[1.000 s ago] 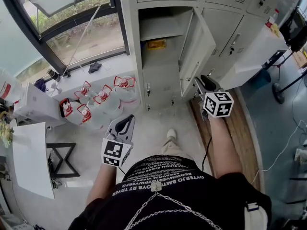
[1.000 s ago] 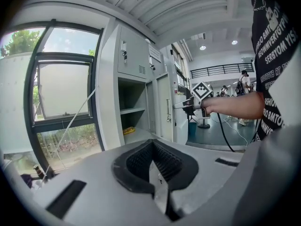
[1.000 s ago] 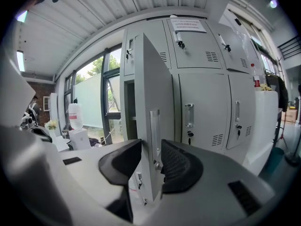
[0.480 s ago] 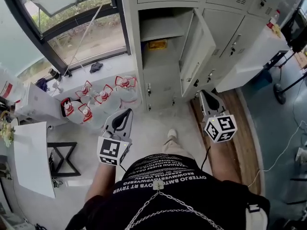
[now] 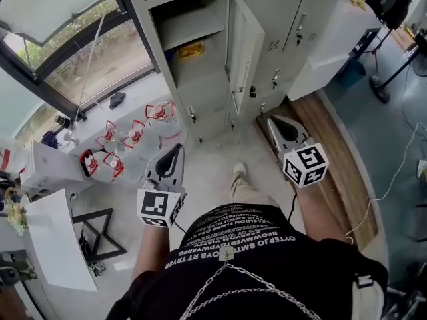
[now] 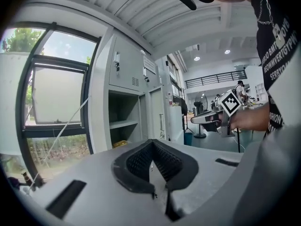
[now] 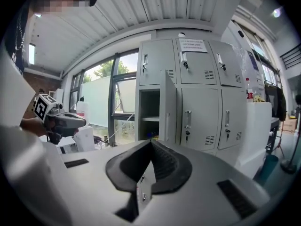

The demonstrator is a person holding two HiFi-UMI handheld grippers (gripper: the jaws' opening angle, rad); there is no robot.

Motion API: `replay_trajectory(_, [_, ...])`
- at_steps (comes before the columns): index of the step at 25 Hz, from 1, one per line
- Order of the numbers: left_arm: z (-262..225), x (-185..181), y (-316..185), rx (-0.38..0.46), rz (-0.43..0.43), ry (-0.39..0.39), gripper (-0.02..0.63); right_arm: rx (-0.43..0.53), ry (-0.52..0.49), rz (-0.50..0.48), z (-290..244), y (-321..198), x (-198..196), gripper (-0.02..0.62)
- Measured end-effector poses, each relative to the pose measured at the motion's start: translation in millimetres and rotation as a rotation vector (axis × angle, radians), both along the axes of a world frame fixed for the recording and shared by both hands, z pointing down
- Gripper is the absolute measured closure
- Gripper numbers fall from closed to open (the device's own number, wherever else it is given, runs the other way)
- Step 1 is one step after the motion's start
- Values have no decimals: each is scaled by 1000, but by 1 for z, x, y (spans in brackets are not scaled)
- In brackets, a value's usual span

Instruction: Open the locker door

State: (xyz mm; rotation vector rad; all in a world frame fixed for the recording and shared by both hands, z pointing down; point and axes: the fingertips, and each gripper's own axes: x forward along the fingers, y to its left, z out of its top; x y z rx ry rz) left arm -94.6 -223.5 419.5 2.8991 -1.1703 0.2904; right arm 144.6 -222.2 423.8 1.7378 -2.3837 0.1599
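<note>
Both grippers are shut and carry nothing. My right gripper (image 5: 274, 123) hangs in front of me at my right with its jaws closed tip to tip. In the right gripper view only air shows past the pads, and the lockers are well beyond them. My left gripper (image 5: 176, 150) is low at my left, its jaws also together and empty. It is aimed toward the open compartment (image 5: 193, 59) and the window (image 5: 63, 52) beside it.

The locker door (image 5: 244, 45) is already open. It belongs to the left column of the grey locker bank (image 5: 293, 19), ahead of me and slightly left, and neither gripper touches it. Its long axis runs straight up and down, like the compartment it covers. It is hinged on the right side of that opening and stands out roughly square to the locker fronts, so its free edge points into the room toward me. From the right gripper view I see it nearly edge on.

Inside the open compartment there is a shelf (image 5: 192, 27), with something yellow (image 5: 190, 51) lying below it. Water jugs (image 5: 133, 135) with red handles sit on the floor under the window, left of the lockers. A wooden board (image 5: 340, 152) lies on the floor at my right, under the right gripper.
</note>
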Motion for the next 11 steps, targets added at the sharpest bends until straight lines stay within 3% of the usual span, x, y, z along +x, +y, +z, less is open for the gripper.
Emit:
replay_trajectory(5, [4, 3, 10, -16, -11, 27, 606, -10, 22, -6, -7, 11, 5, 600])
replay_trajectory(11, [-2, -9, -4, 17, -63, 32, 607, 47, -2, -39, -21, -13, 5, 598])
